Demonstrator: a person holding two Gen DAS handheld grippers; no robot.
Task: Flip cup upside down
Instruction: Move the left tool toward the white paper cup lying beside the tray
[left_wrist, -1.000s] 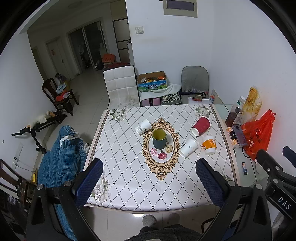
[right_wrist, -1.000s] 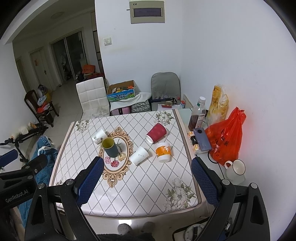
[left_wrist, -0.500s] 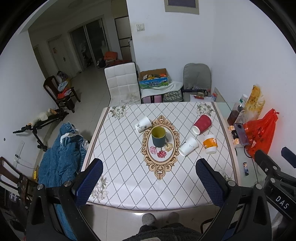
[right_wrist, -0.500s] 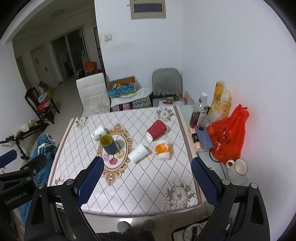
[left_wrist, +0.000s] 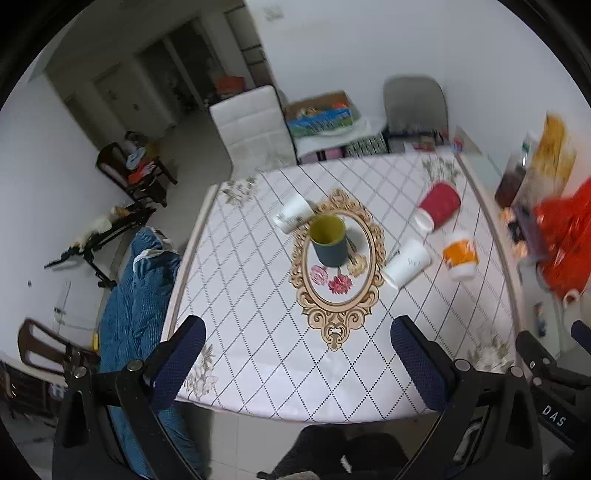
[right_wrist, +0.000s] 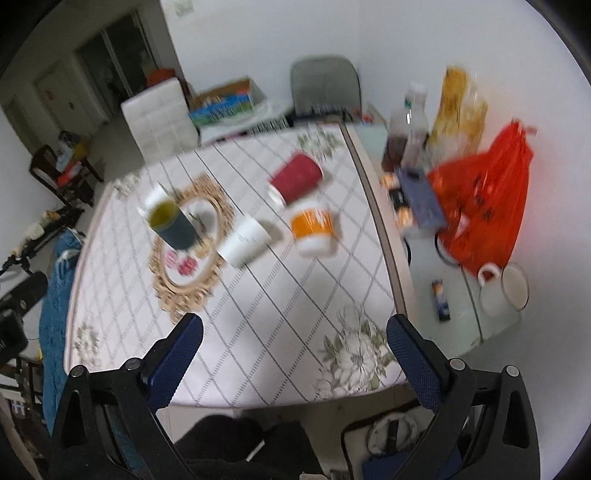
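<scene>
A dark cup with a yellow-green inside (left_wrist: 328, 240) (right_wrist: 173, 226) stands upright on the gold oval print at the table's middle. A white cup (left_wrist: 293, 213) lies on its side behind it. Another white cup (left_wrist: 406, 263) (right_wrist: 244, 242) lies on its side to the right. A red cup (left_wrist: 438, 206) (right_wrist: 296, 180) lies on its side further back right. An orange and white cup (left_wrist: 459, 257) (right_wrist: 313, 230) stands mouth down. My left gripper (left_wrist: 297, 352) is open and empty above the table's near edge. My right gripper (right_wrist: 294, 350) is open and empty above the near right corner.
The table (left_wrist: 258, 332) has a white diamond-pattern cloth. A red plastic bag (right_wrist: 484, 206), a bottle (right_wrist: 406, 125) and a white mug (right_wrist: 502, 288) sit on a glass side surface at the right. A blue blanket (left_wrist: 136, 306) hangs at the left. Chairs stand behind the table.
Both grippers have moved forward and down toward the table, so the cups look larger. The right view has swung right and is blurred. No cup has moved.
</scene>
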